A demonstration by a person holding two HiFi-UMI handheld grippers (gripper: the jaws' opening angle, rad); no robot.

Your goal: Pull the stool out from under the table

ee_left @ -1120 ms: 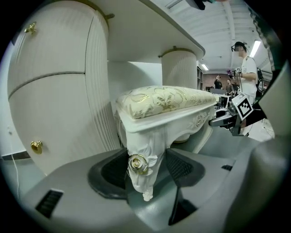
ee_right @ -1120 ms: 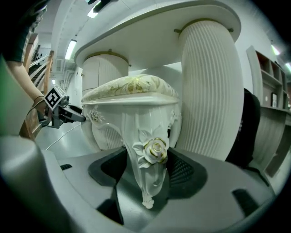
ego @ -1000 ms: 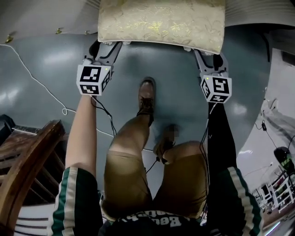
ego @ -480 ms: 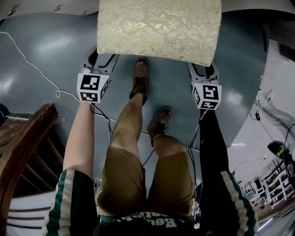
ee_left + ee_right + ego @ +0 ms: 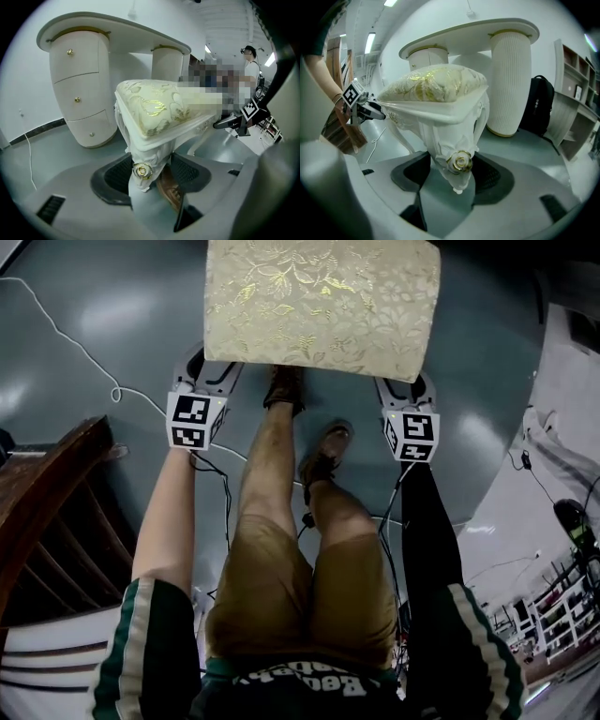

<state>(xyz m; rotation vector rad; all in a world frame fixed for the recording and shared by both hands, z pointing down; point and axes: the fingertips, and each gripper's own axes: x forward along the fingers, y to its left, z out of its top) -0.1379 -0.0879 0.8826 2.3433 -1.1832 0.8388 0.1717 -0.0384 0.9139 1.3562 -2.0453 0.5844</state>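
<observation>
The left tongs (image 5: 212, 373) and right tongs (image 5: 405, 390) each clamp a near corner leg of the cushioned stool (image 5: 322, 306). The stool is out over the grey floor (image 5: 84, 343), in front of the white table (image 5: 112, 32).

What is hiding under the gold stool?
From above, a brown boot pokes out beneath the stool. The stool covers its toe and whatever else lies below.
</observation>
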